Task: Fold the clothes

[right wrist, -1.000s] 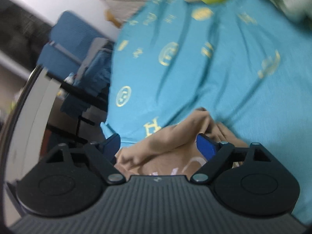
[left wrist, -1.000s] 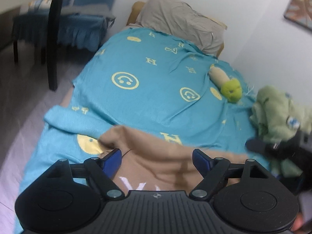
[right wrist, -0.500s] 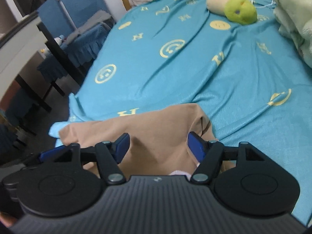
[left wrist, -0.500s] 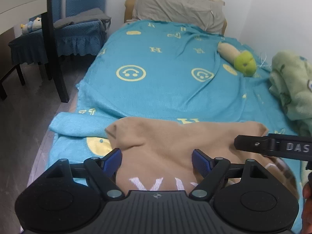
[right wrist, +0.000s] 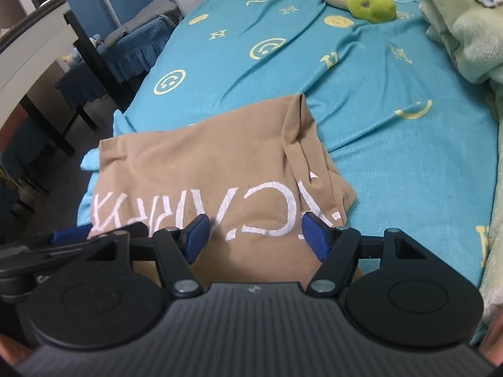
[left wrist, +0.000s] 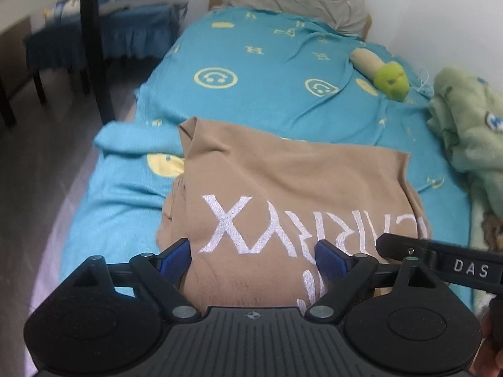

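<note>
The tan shirt [left wrist: 292, 194] with white letters lies on the bed's blue blanket [left wrist: 267, 72], partly folded. The left tongs [left wrist: 253, 259] and the right tongs [right wrist: 253, 234] are both apart, just above the shirt's near edge and holding nothing. A green toy [right wrist: 372, 0] lies farther away.

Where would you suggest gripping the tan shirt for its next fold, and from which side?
Probably the far corners of the tan shirt, each approached from its outer side, the left gripper taking the left one. Both are open, and those corners lie flat and exposed on the blue blanket.
</note>
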Action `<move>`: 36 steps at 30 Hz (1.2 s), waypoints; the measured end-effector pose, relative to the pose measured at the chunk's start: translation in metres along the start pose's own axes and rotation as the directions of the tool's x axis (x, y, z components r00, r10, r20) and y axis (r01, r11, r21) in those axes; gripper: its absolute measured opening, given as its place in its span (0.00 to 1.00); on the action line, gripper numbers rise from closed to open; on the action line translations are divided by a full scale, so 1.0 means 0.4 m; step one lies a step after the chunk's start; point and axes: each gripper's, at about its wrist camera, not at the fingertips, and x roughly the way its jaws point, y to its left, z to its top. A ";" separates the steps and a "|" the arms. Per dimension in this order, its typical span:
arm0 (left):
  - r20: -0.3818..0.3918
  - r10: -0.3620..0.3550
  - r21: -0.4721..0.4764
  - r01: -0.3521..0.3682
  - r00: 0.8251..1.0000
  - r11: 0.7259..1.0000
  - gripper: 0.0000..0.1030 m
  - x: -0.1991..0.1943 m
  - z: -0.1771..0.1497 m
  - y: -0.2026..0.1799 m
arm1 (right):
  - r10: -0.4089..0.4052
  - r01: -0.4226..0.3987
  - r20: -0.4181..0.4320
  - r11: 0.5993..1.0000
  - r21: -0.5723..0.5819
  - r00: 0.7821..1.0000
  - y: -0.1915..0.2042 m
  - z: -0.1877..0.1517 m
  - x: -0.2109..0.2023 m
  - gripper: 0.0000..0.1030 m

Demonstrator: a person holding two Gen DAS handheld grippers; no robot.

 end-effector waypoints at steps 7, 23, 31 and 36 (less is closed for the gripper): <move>-0.069 -0.117 -0.246 0.097 0.991 0.964 0.86 -0.097 -0.014 0.048 | 0.028 -0.030 0.022 0.997 0.065 0.999 -0.027 -0.007 -0.015 0.65; -0.161 -0.161 -0.659 0.016 0.974 0.752 0.85 0.017 -0.075 0.065 | 0.086 -0.109 0.104 0.962 0.250 0.991 -0.090 0.013 -0.055 0.67; 0.044 -0.164 -0.661 0.152 0.985 0.735 0.60 -0.009 -0.095 0.109 | 0.091 -0.118 0.102 0.947 0.298 0.991 -0.108 0.021 -0.041 0.67; 0.174 -0.237 -0.639 0.293 0.956 0.711 0.55 -0.042 -0.110 0.126 | 0.077 -0.114 0.129 0.945 0.305 0.989 -0.108 0.021 -0.050 0.67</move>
